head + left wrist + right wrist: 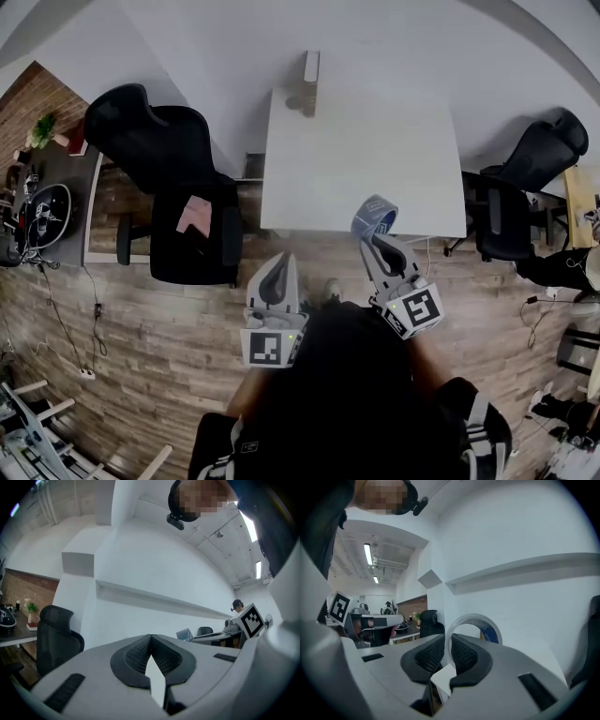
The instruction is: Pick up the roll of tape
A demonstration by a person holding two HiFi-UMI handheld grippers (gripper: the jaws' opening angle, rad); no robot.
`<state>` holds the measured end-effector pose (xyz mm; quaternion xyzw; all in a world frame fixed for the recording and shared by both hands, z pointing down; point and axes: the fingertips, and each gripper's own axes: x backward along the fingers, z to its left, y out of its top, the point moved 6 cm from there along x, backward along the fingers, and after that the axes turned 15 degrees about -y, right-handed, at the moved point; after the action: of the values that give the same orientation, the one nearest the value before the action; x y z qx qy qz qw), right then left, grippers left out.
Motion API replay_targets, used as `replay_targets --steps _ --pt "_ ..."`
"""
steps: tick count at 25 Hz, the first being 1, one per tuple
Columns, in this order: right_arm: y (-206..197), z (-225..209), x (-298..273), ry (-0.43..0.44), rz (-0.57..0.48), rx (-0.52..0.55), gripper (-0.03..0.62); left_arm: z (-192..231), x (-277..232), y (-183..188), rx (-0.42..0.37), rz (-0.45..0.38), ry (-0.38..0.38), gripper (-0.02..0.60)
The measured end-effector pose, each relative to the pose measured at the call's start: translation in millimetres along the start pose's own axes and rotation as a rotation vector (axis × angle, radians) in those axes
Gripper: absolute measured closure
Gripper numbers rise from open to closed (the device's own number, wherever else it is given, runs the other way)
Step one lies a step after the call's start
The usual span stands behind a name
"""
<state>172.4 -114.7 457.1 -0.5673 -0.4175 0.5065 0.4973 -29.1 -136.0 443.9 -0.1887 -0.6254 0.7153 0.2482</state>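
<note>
The roll of tape (374, 217) is a clear ring with a blue inner label, held in the air over the near edge of the white table (361, 155). My right gripper (373, 238) is shut on its rim; in the right gripper view the tape (474, 631) stands up between the dark pads (461, 654). My left gripper (277, 269) hangs lower at the left, over the wooden floor, shut with nothing in it; its jaws (151, 654) meet in the left gripper view.
A small beige object (302, 99) stands at the table's far edge. A black office chair (173, 183) is left of the table, another black chair (525, 183) at the right. A dark desk (47, 202) with gear is at far left.
</note>
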Motion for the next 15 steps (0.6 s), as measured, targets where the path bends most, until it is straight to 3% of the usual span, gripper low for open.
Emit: replay_targets --steps 15 --pt "1.1 -14.3 0.9 0.028 -0.010 -0.019 0.534 -6.7 -16.9 -2.2 -0.031 0.016 0.011 0.565"
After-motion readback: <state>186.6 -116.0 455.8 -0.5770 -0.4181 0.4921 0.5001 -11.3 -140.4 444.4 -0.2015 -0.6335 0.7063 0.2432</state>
